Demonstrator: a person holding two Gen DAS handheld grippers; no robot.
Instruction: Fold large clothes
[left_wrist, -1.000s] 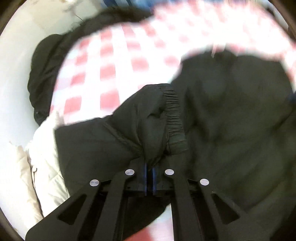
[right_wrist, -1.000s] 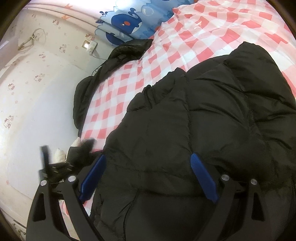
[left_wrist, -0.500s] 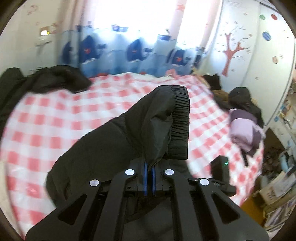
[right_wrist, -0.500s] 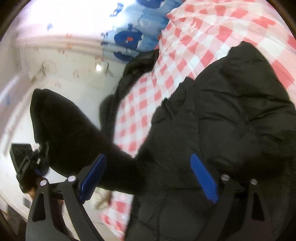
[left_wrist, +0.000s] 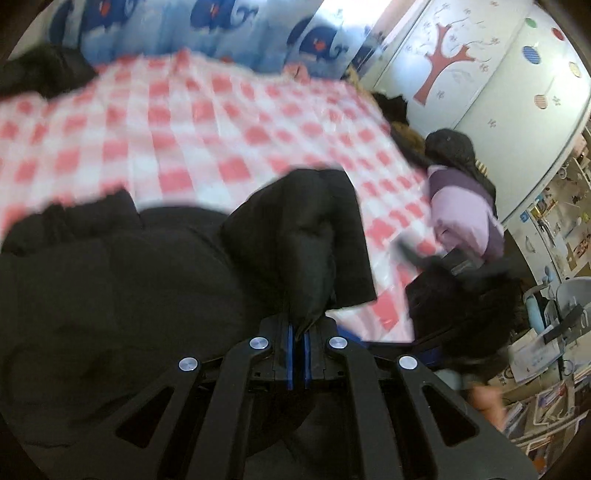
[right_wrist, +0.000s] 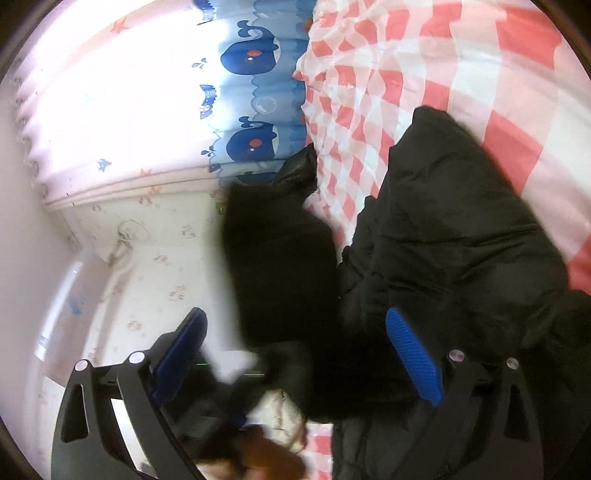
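A black puffer jacket (left_wrist: 110, 295) lies on a bed with a red and white checked sheet (left_wrist: 184, 147). My left gripper (left_wrist: 295, 332) is shut on the jacket's sleeve cuff (left_wrist: 314, 236) and holds it raised over the jacket body. In the right wrist view the jacket (right_wrist: 461, 258) fills the right side, and the lifted sleeve (right_wrist: 273, 266) hangs in front of the wall. My right gripper (right_wrist: 299, 354) is open and empty, its blue pads (right_wrist: 413, 358) wide apart over the jacket's edge.
Another dark garment (left_wrist: 40, 70) lies at the bed's far left corner, by the whale-print curtain (right_wrist: 251, 103). A purple garment (left_wrist: 461, 210) and dark clothes (left_wrist: 450, 147) sit at the bed's right side. A cluttered desk area (left_wrist: 546, 332) stands far right. A white garment (right_wrist: 280, 421) lies below.
My left gripper has carried the sleeve cuff up and then across over the jacket body. The sleeve now hangs across the right wrist view. The right gripper stays open.
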